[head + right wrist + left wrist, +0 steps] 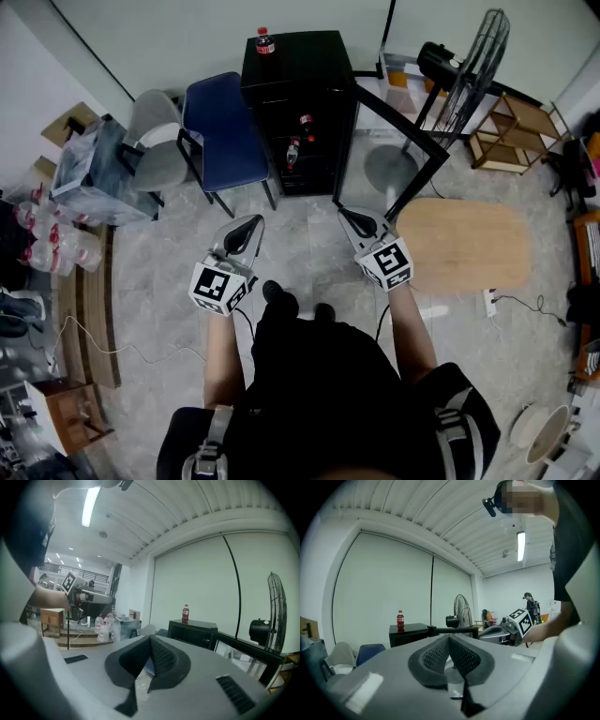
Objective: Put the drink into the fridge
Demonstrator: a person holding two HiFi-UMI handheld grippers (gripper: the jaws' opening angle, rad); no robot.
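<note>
A cola bottle (pixel 265 41) with a red cap stands on top of the small black fridge (pixel 323 58); it also shows as the bottle (pixel 400 621) in the left gripper view and the bottle (pixel 185 613) in the right gripper view. The fridge's glass door (pixel 394 155) hangs open to the right, and two bottles (pixel 298 139) sit on its shelves. My left gripper (pixel 253 221) and right gripper (pixel 343 215) are held side by side over the floor, well short of the fridge. Both are shut and empty.
A blue chair (pixel 223 131) and a grey chair (pixel 159 141) stand left of the fridge. A black standing fan (pixel 469 66) and a wooden rack (pixel 511 131) are to its right. A round wooden table (pixel 464 246) sits at my right. Water bottle packs (pixel 47 234) lie far left.
</note>
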